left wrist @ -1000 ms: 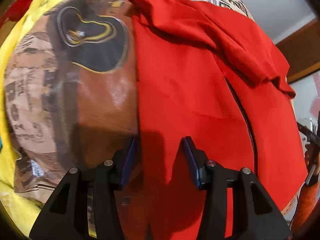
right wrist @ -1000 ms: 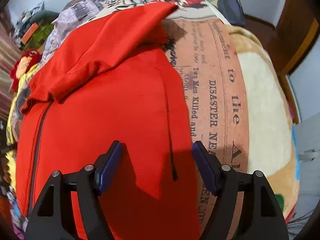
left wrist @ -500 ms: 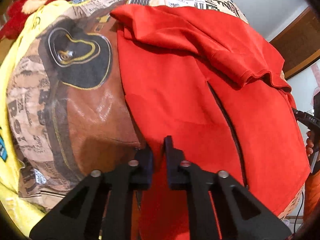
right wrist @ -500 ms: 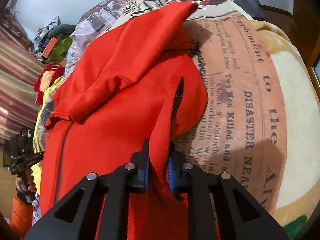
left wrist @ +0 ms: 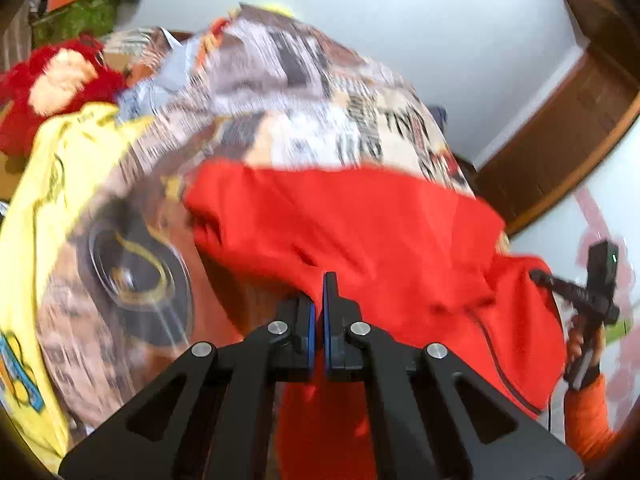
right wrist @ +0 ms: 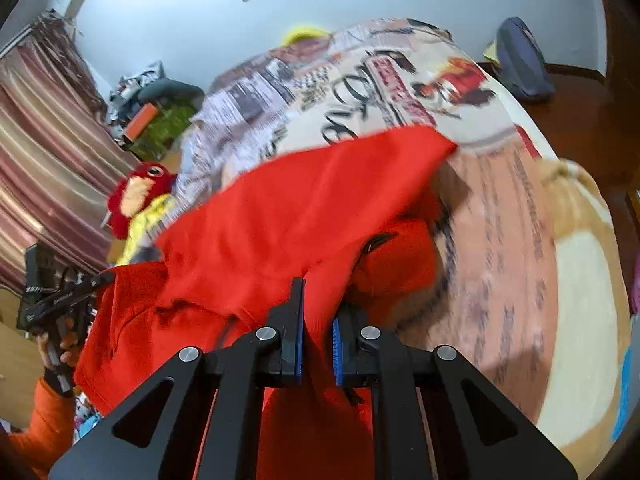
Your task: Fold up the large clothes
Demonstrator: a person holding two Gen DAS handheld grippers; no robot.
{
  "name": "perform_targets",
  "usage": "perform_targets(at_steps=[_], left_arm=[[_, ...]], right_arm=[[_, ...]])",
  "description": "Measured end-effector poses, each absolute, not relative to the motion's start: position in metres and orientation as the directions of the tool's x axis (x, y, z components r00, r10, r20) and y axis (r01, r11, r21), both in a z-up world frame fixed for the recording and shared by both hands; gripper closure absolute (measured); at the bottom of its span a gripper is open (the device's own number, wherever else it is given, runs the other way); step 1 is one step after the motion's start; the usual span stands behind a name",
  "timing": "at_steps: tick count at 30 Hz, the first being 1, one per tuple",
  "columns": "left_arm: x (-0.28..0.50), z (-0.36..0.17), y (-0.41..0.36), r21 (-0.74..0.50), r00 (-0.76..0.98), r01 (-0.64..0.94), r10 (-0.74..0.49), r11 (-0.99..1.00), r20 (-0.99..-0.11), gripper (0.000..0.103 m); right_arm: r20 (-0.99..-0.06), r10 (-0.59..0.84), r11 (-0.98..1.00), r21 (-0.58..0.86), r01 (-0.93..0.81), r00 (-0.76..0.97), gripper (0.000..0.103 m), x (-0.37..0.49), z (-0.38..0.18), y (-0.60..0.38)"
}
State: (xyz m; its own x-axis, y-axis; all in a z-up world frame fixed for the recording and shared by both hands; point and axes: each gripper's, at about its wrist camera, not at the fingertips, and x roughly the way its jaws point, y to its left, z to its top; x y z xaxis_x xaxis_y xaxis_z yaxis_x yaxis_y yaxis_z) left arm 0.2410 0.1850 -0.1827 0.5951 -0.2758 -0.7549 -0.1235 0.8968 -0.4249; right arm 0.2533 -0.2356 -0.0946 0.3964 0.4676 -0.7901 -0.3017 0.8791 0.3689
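A large red zip-up garment (left wrist: 360,232) lies on a bed with a newspaper-print blanket (left wrist: 304,96). My left gripper (left wrist: 318,320) is shut on the garment's near left hem and holds it lifted off the bed. My right gripper (right wrist: 316,328) is shut on the near right hem of the same garment (right wrist: 304,208), also lifted. The near part of the cloth hangs from both grippers toward the far end. Each view shows the other gripper: the right one at the right edge (left wrist: 596,292), the left one at the left edge (right wrist: 52,300). Both views are blurred by motion.
A red plush toy (right wrist: 136,196) and a yellow cloth (left wrist: 64,184) lie at the bed's left side. A dark bag (right wrist: 520,60) sits at the far right corner. Striped curtains (right wrist: 44,152) hang on the left. A wooden frame (left wrist: 568,128) runs along the right.
Both grippers closed on the garment's near hem, then rose and tilted up, carrying the hem toward the far end. The cloth now bunches over itself.
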Motion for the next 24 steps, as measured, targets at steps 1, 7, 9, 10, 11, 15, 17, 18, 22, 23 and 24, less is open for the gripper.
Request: perform_targets(at_steps=[1, 7, 9, 10, 11, 15, 17, 18, 22, 23, 24], left_arm=[[0.25, -0.182, 0.191, -0.43, 0.602, -0.139, -0.269, 0.892, -0.752, 0.102], [0.284, -0.204, 0.214, -0.374, 0.602, -0.233, -0.169, 0.898, -0.78, 0.102], [0.301, -0.222, 0.222, -0.363, 0.58, -0.27, -0.151, 0.892, -0.8, 0.102], [0.306, -0.232, 0.224, -0.363, 0.568, -0.287, -0.148, 0.886, -0.81, 0.101], [0.31, -0.241, 0.227, -0.369, 0.557, -0.302, -0.152, 0.879, -0.817, 0.101], [0.331, -0.284, 0.233, -0.333, 0.489, -0.366, -0.125, 0.869, -0.863, 0.1], [0.335, -0.3, 0.234, -0.3, 0.451, -0.383, -0.106, 0.874, -0.886, 0.1], [0.336, -0.309, 0.235, -0.283, 0.435, -0.39, -0.095, 0.876, -0.895, 0.096], [0.328, -0.306, 0.237, -0.291, 0.446, -0.37, -0.106, 0.882, -0.888, 0.094], [0.325, -0.302, 0.237, -0.275, 0.44, -0.359, -0.098, 0.892, -0.893, 0.094], [0.32, -0.296, 0.235, -0.248, 0.435, -0.343, -0.081, 0.906, -0.897, 0.094]], right_arm=[[-0.789, 0.463, 0.881, 0.359, -0.309, 0.403, 0.094, 0.26, -0.094, -0.23], [-0.784, 0.45, 0.89, 0.354, -0.287, 0.428, 0.094, 0.307, -0.103, -0.221], [-0.786, 0.443, 0.895, 0.364, -0.256, 0.431, 0.094, 0.326, -0.115, -0.221], [-0.79, 0.438, 0.898, 0.369, -0.239, 0.428, 0.094, 0.333, -0.119, -0.222], [-0.797, 0.432, 0.902, 0.374, -0.217, 0.422, 0.094, 0.342, -0.126, -0.223], [-0.832, 0.419, 0.908, 0.393, -0.145, 0.364, 0.093, 0.375, -0.166, -0.227], [-0.842, 0.423, 0.905, 0.408, -0.116, 0.334, 0.094, 0.382, -0.181, -0.229], [-0.836, 0.435, 0.899, 0.427, -0.1, 0.335, 0.094, 0.383, -0.185, -0.232], [-0.829, 0.458, 0.886, 0.457, -0.084, 0.322, 0.091, 0.378, -0.179, -0.24], [-0.838, 0.444, 0.893, 0.441, -0.085, 0.317, 0.09, 0.374, -0.174, -0.241], [-0.849, 0.426, 0.903, 0.419, -0.092, 0.314, 0.09, 0.37, -0.169, -0.241]])
